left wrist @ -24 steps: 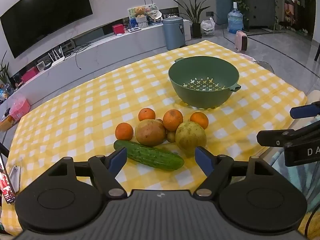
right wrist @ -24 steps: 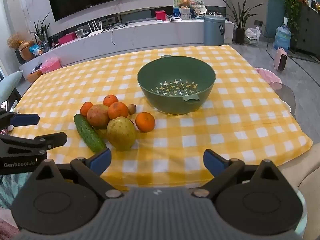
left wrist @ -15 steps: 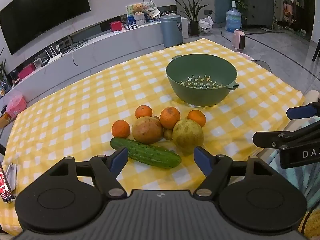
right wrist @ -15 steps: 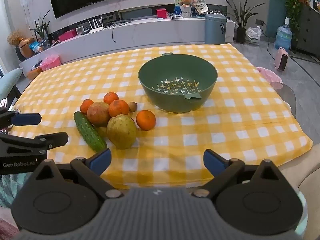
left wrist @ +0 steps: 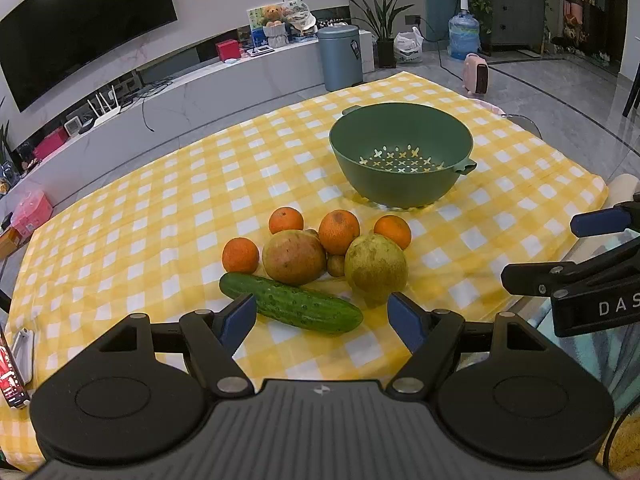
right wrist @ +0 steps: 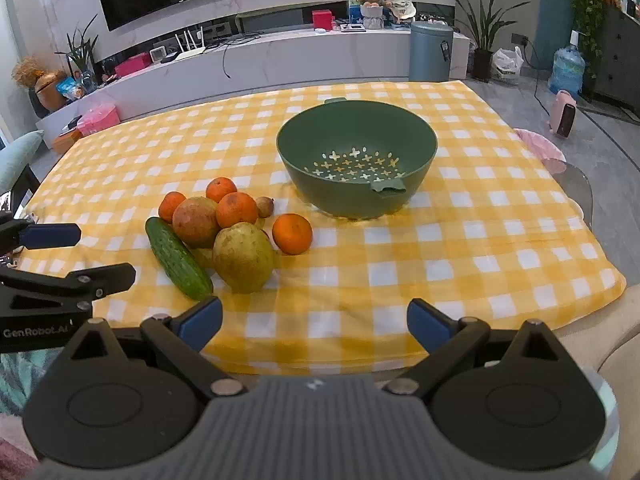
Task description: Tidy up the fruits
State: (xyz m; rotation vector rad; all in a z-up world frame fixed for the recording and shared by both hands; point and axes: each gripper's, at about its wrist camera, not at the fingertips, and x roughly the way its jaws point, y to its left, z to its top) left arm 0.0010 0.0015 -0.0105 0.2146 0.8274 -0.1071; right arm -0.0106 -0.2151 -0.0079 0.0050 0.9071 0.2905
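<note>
Nearing the cucumber, the left hand-held gripper gapes empty.

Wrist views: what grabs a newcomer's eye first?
The yellow checked tablecloth fills both views. On it sits an empty green colander bowl, and nearer the camera, to its left, a tight pile of produce: four oranges around a reddish fruit, a yellow-green pear and a cucumber. Both grippers, left gripper and right gripper, are open and hold nothing, short of the pile.
</note>
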